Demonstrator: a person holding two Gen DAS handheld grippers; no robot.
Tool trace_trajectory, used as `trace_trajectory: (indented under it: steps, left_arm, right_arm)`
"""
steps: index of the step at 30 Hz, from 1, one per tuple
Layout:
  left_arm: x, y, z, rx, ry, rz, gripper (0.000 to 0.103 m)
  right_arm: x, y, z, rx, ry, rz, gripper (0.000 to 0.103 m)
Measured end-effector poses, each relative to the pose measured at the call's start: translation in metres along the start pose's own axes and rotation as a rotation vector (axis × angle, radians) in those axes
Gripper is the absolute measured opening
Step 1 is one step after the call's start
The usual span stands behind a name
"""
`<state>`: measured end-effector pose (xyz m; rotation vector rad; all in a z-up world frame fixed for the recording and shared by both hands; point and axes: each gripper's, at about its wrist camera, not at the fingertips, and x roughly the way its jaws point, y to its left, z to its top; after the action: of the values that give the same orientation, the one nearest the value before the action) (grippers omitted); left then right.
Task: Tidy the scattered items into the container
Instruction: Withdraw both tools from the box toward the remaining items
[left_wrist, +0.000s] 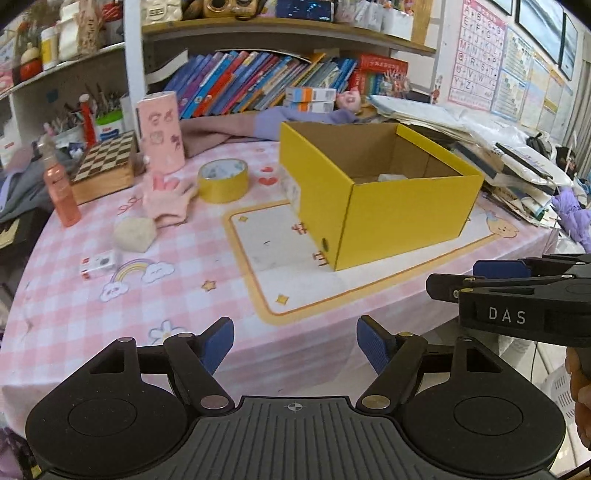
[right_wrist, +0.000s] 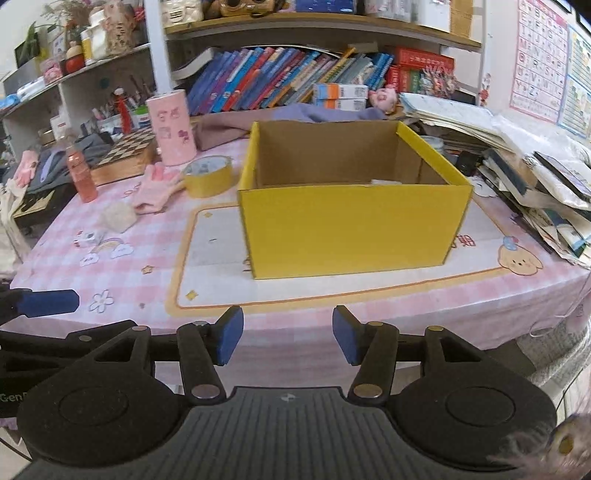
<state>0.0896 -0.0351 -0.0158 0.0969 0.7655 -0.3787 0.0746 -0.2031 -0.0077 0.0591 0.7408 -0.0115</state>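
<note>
Fingers of left gripper (left_wrist: 295, 345) wide, empty; right gripper (right_wrist: 288, 339) narrower gap, empty. Yellow box (right_wrist: 351, 229) at 12 on surface (right_wrist: 147, 295); tape roll (right_wrist: 208, 177) approx 10.

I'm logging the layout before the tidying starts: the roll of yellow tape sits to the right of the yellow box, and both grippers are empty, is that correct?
Not quite: the roll of yellow tape sits to the left of the yellow box, next to the pink glove, as the right wrist view shows. The rest holds: the left gripper and the right gripper are both empty.
</note>
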Motion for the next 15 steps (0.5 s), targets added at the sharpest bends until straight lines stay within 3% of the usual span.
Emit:
trace_trajectory:
  steps: [15]
  left_arm:
    - [-0.022, 0.032, -0.017, -0.055, -0.007, 0.071, 0.076]
  right_arm:
    - [0.001, 0.041, -0.002, -0.062, 0.0, 0.075, 0.056]
